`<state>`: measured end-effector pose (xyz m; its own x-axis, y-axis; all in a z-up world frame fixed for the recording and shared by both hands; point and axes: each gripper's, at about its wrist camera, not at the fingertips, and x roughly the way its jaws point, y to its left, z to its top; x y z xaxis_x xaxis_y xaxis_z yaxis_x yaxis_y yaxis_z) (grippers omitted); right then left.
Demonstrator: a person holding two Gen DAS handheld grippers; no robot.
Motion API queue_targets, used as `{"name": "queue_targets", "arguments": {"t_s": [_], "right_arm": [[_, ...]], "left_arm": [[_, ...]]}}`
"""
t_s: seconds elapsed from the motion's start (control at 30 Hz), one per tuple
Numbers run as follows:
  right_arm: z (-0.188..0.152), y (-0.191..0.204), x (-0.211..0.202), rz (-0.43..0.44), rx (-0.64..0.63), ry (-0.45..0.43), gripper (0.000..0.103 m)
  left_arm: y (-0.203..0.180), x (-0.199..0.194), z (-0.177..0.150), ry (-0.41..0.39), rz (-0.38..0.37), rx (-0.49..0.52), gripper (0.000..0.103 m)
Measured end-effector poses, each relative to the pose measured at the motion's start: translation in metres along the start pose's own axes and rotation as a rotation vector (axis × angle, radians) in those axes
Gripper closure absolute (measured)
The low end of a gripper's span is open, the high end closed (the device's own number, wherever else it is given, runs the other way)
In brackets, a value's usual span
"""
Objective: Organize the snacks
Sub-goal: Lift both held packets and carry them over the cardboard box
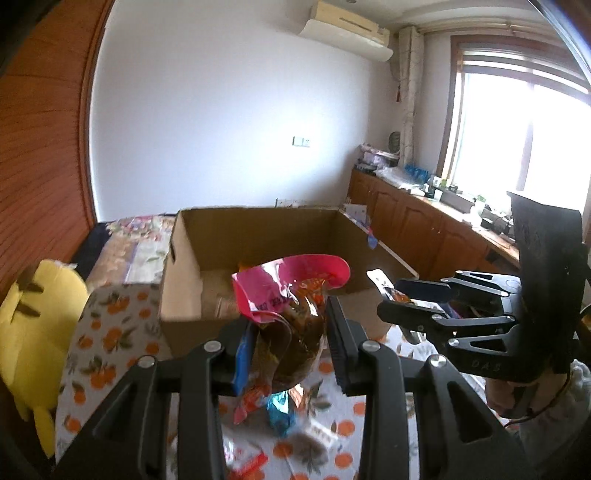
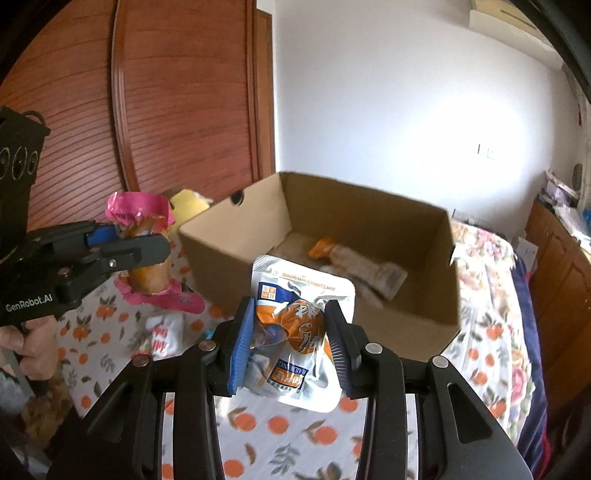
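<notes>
Pinching mid-body, the left gripper fingers are closed on a crinkly pink-and-clear bread wrapper, the right gripper fingers on a white-and-orange foil pouch; both look light, soft, slippery, held above the orange-print tabletop, short of the open cardboard box

A lived-in home bedroom, bed with flowered cover, wooden wardrobe doors, wall air conditioner, low wooden cabinets under a bright curtained window, orange-print tablecloth
</notes>
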<state>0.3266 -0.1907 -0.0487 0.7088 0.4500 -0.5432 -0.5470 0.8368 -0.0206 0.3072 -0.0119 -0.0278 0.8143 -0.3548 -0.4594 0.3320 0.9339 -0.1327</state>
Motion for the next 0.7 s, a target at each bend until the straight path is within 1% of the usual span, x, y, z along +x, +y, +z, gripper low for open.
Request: {"name": "queue_targets", "arguments": {"t_s": [0.13,0.27,0.37,0.47,0.57,0.7], "right_arm": [[0.017,-0.013,0.005,-0.008,0.000,-0.025,0.065],[0.035,-0.023,0.010,-0.027,-0.019,-0.053,0.065],[0.047,-0.031,0.015,-0.041,-0.021,-0.076,0.065],[0.053,-0.043,0.025,-0.052,-0.004,-0.089,0.065],[0.054,-0.052,0.038,-0.053,0.026,-0.092,0.065],[0.048,-0.056,0.057,-0.060,0.055,-0.086,0.065]], "left_arm": [[0.001,0.015,0.019,-0.041,-0.017,0.021,0.069],[0.004,0.032,0.039,-0.057,-0.028,0.051,0.069],[0.006,0.044,0.052,-0.077,-0.023,0.066,0.069],[0.013,0.055,0.062,-0.094,-0.030,0.055,0.069],[0.021,0.066,0.066,-0.103,-0.030,0.044,0.069],[0.033,0.089,0.059,-0.082,-0.021,0.008,0.069]]}}
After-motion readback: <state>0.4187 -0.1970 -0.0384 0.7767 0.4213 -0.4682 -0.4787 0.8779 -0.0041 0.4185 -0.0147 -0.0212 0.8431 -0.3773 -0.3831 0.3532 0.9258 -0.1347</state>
